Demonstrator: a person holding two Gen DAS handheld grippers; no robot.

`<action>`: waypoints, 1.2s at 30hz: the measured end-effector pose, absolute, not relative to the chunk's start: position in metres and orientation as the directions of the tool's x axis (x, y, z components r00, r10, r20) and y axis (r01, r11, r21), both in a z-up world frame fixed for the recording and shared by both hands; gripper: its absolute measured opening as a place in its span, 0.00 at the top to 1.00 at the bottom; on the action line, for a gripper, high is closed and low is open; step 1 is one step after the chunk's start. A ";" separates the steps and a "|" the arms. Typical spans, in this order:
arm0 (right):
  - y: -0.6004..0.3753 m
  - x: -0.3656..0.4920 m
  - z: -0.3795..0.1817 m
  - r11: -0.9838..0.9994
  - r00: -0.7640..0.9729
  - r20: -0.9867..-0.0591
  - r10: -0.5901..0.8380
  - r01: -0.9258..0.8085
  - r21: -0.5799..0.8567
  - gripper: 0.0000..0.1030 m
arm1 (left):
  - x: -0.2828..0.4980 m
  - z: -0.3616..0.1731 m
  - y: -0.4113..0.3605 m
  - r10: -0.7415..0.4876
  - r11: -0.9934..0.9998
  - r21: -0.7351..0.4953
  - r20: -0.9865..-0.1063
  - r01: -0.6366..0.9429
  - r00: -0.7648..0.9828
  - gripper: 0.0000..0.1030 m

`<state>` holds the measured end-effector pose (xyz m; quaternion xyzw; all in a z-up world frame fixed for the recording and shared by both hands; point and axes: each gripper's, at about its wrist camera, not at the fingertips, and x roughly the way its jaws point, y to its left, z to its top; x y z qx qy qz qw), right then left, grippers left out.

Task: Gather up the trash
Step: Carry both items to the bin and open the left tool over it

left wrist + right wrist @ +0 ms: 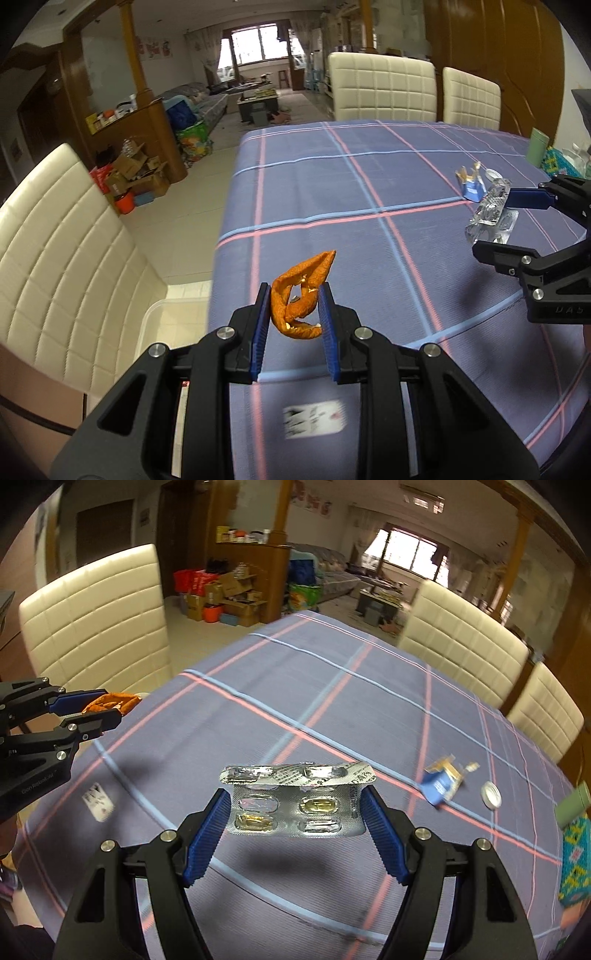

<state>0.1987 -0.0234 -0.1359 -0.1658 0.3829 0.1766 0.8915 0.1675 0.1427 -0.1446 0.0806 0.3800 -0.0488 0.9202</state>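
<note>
In the left wrist view, the left gripper (293,295) has its blue fingers (260,325) clamped on a curled orange peel (301,295), held in the air above the near left edge of the surface (332,177), which wears a blue checked cloth. A small printed card (314,421) lies on the cloth below the gripper. At the right, the right gripper (495,218) holds a silver blister pack (489,218), with a crumpled blue wrapper (471,184) on the cloth just behind it. In the right wrist view, the right gripper (295,805) has its fingers (208,830) pressed on both short ends of the blister pack (295,801), lifted clear of the cloth. The blue wrapper (443,781) and a round white cap (491,794) lie to the right, near each other; the left gripper (99,707) with the peel (110,701) is at the left edge.
</note>
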 end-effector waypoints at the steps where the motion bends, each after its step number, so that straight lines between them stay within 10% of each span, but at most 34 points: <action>1: -0.014 0.199 -0.135 0.875 0.643 -0.741 0.195 -0.455 -0.164 0.31 | 0.165 -0.145 0.149 -0.018 0.984 0.115 -0.705 0.139 0.709 0.74; 36: 0.174 0.224 -0.168 0.702 0.569 -0.765 0.302 -0.675 -0.225 0.31 | 0.179 -0.200 0.316 0.155 0.985 0.064 -0.752 -0.162 0.640 0.73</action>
